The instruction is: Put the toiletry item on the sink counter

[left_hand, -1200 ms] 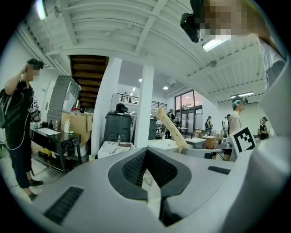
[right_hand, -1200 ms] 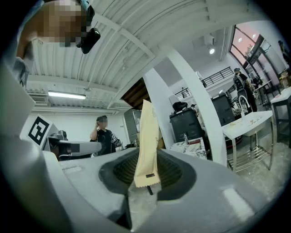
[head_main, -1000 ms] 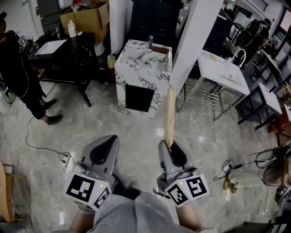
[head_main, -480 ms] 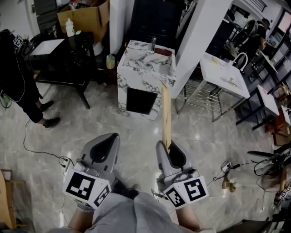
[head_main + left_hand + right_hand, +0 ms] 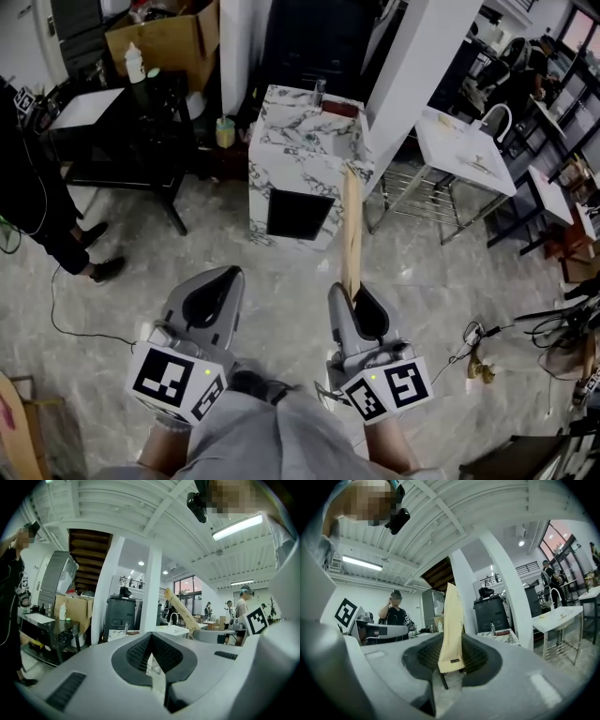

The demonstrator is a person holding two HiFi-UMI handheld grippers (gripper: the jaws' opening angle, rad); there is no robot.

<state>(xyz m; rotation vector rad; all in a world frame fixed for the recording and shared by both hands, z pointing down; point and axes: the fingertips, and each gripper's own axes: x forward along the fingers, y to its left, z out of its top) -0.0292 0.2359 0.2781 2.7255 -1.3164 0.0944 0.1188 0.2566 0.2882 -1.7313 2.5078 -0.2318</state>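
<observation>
Packet [image 5: 352,230]: long, flat and tan, with a crimped, saw-toothed end. It is held in the air over the floor [image 5: 281,281], not on the sink unit. The crimped end sits between the jaws of the right gripper [image 5: 354,296], which are clamped on it. The rest of the packet sticks straight out ahead of the jaws. From the head view its far end lines up with the near right corner of the sink unit's tabletop [image 5: 291,117]; no contact between the two is seen.

Left gripper [image 5: 221,281]: level with the right one and beside it. Its jaws are together with nothing between them.

Sink unit: white marble pattern with a dark square opening in its front. It stands ahead of both grippers. A tap [image 5: 319,90] and a reddish-brown object [image 5: 339,110] sit at the back of the tabletop.

Surroundings:
- A white pillar [image 5: 417,66] rises just right of the unit.
- A white table [image 5: 464,155] on a metal frame stands beyond the pillar.
- A black table [image 5: 122,131] stands to the left of the unit, with a cardboard box [image 5: 173,37] and a white bottle [image 5: 134,63] behind it.
- A person [image 5: 37,187] in dark clothing stands at the far left.
- A cable [image 5: 70,309] trails across the floor near that person's feet.
</observation>
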